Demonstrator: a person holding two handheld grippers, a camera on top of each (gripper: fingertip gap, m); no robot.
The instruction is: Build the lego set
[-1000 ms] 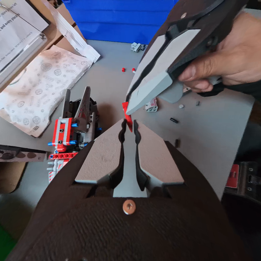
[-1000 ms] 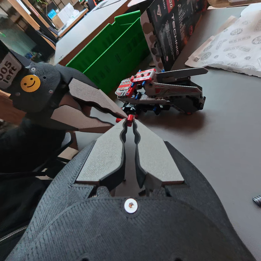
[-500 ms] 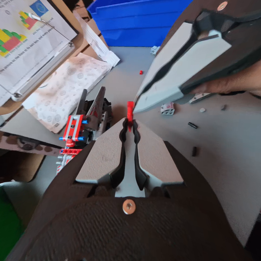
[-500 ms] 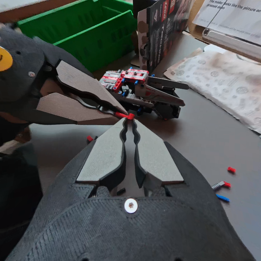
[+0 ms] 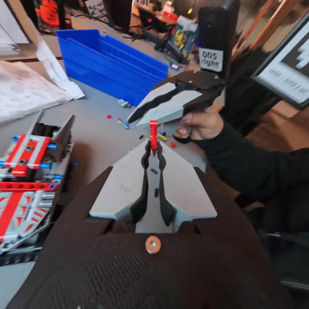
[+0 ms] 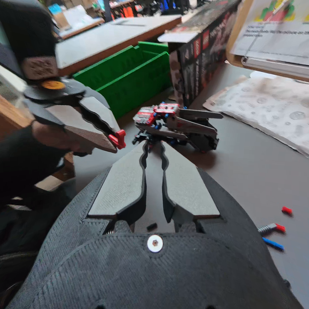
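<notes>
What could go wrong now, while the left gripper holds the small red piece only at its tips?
1. The left gripper pinches only the lower end of the red piece, so it may twist or slip out on the way to the lego model.
2. If it drops, it could get mixed up with the loose parts scattered on the grey table.
3. The right gripper is empty with its jaws slightly apart, so it cannot catch the piece.

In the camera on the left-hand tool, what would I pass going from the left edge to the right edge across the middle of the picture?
Lego model → red piece pinched in the left gripper → right gripper → the hand holding it → black sleeve.
</notes>
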